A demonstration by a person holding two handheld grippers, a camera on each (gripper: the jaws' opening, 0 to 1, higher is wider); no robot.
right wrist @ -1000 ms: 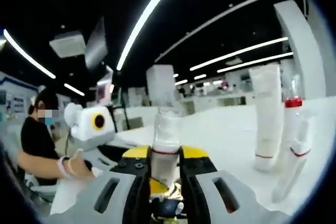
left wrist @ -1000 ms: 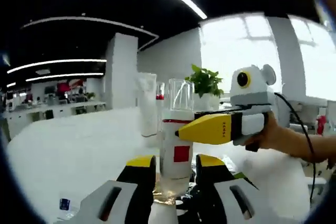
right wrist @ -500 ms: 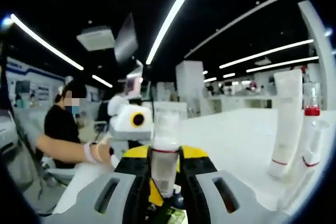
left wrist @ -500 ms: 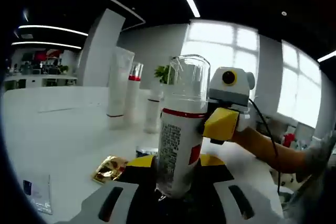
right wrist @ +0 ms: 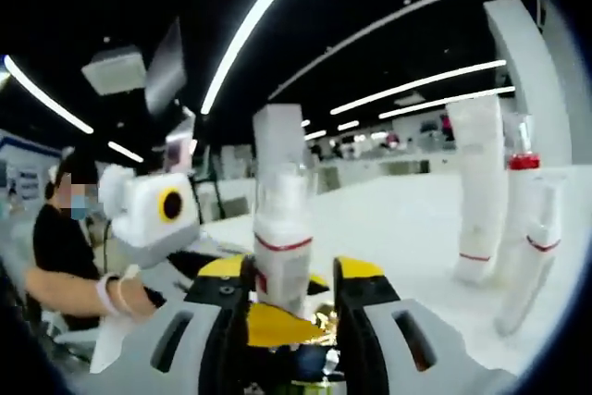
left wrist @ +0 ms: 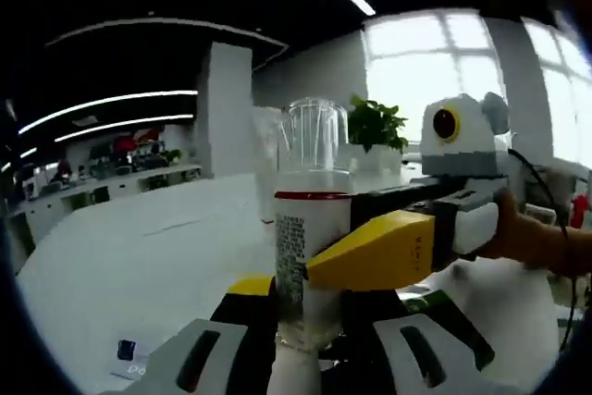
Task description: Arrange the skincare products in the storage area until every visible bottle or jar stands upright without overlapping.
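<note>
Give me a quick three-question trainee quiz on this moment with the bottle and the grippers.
1. True or false: the bottle stands upright between the jaws of the left gripper.
2. The band under the bottle's clear cap is: A blue, B red, C green.
3. Fill in: in the right gripper view, the tube stands on the white ____.
Key: 1 true; 2 B; 3 table.

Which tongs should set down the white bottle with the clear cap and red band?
Left, probably: the white clear-capped bottle sits low between the left tongs; the right tongs show gaps either side.
</note>
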